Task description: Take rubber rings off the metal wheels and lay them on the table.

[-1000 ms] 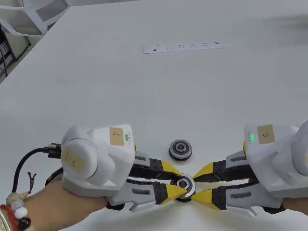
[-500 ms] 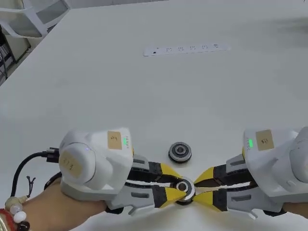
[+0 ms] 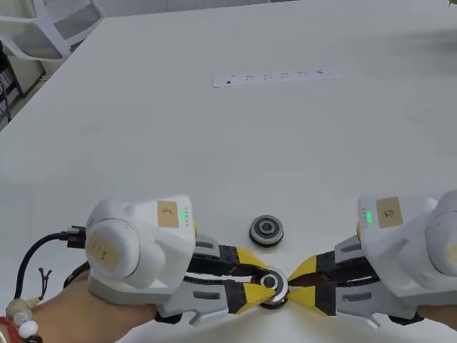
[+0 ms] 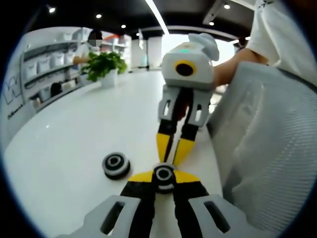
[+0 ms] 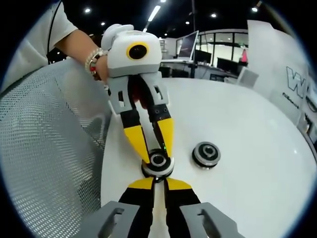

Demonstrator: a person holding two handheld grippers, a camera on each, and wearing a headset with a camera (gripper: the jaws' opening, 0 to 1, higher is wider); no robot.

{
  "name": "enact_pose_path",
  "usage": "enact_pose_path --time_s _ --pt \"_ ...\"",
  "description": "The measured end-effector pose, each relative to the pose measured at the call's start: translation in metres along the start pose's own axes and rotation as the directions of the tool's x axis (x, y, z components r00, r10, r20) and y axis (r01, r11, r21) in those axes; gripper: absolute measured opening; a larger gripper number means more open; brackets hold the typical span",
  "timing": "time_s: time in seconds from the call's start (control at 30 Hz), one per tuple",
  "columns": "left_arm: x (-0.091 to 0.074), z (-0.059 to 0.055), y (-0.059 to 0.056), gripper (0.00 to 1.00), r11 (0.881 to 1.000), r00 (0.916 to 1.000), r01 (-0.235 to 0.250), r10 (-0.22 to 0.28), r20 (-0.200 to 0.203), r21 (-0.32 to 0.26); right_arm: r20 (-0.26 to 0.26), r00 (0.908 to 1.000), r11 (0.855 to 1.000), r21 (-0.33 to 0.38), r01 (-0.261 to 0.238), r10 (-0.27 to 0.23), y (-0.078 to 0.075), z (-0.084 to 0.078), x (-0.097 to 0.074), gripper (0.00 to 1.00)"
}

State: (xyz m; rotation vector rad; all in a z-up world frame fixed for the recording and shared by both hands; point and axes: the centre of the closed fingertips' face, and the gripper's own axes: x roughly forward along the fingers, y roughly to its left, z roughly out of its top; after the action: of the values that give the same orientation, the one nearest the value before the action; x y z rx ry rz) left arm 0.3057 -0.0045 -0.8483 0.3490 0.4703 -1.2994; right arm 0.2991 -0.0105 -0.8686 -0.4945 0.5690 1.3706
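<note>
A metal wheel (image 3: 271,281) with a black rubber ring sits low near the table's front edge, held between both grippers. My left gripper (image 3: 258,287) comes in from the left and is shut on this wheel (image 4: 163,173), one yellow jaw on each side. My right gripper (image 3: 290,286) comes from the right, its jaws nearly together, pinching the ring at the wheel's rim (image 5: 157,159). The right gripper (image 4: 172,157) faces me in the left gripper view, and the left gripper (image 5: 154,151) faces me in the right one. A second wheel (image 3: 266,230) lies flat just beyond them.
The white table (image 3: 214,143) stretches far ahead, with a white power strip (image 3: 275,75) lying across it. A white chair (image 3: 43,28) stands at the far left corner. A mesh chair back (image 4: 267,148) is close behind the front edge. A potted plant (image 4: 104,67) stands at the far end.
The head camera has shifted a little. Both grippers stay on the same wheel, and the second wheel has not moved.
</note>
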Motion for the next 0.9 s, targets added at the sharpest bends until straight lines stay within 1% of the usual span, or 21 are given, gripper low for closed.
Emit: enact_pose_path --time_s 0.1,0.2,0.27,0.3,0.33,0.43,0.5,0.53,0.63,0.7,0.83,0.9 --pt "0.000 0.000 0.000 0.14 1.000 1.0000 0.000 0.000 0.000 0.000 -0.002 1.0000 1.000 0.011 0.002 -0.002 0.000 0.000 0.000 0.03" --pt "0.000 0.000 0.001 0.14 1.000 1.0000 0.000 0.000 0.001 0.000 -0.015 0.9998 0.999 0.032 0.010 -0.010 -0.001 0.000 0.000 0.01" --pt "0.000 0.000 0.001 0.14 1.000 1.0000 -0.002 0.002 0.000 0.000 -0.013 0.9999 0.998 0.059 0.012 -0.011 -0.003 -0.001 0.000 0.00" --pt "0.000 0.000 0.001 0.14 1.000 1.0000 -0.003 0.003 0.000 -0.001 -0.004 0.9999 0.995 0.101 0.013 -0.012 -0.004 -0.001 0.000 0.00" --pt "0.000 0.000 0.001 0.14 1.000 1.0000 -0.003 0.003 0.001 -0.002 -0.004 0.9999 0.992 0.122 0.015 -0.015 -0.004 -0.001 0.000 0.00" --pt "0.000 0.000 0.001 0.14 1.000 1.0000 -0.005 0.005 0.001 -0.002 -0.009 0.9996 0.990 0.138 0.027 -0.026 -0.006 -0.001 -0.001 0.00" --pt "0.000 0.000 0.001 0.14 1.000 0.9999 -0.011 0.011 -0.003 0.009 -0.015 0.9990 0.983 0.180 0.045 -0.043 -0.009 -0.001 -0.001 0.00" --pt "0.001 0.000 0.001 0.14 1.000 0.9999 -0.012 0.012 -0.004 0.009 -0.014 0.9991 0.982 0.185 0.042 -0.041 -0.009 -0.001 -0.001 0.00" --pt "0.001 0.000 0.001 0.14 1.000 0.9999 -0.015 0.015 -0.005 0.009 -0.007 0.9992 0.972 0.231 0.040 -0.040 -0.010 -0.002 -0.002 0.00" --pt "0.001 0.000 0.001 0.14 1.000 0.9999 -0.016 0.016 -0.004 0.009 -0.002 0.9991 0.967 0.250 0.041 -0.042 -0.011 -0.003 -0.002 0.00" --pt "0.001 0.000 0.001 0.13 1.000 0.9998 -0.019 0.019 -0.005 0.010 0.004 0.9990 0.952 0.303 0.042 -0.046 -0.013 -0.003 -0.004 0.00" --pt "0.002 0.001 0.001 0.13 1.000 0.9998 -0.019 0.019 -0.005 0.012 0.006 0.9989 0.949 0.314 0.042 -0.046 -0.013 -0.003 -0.004 0.00"
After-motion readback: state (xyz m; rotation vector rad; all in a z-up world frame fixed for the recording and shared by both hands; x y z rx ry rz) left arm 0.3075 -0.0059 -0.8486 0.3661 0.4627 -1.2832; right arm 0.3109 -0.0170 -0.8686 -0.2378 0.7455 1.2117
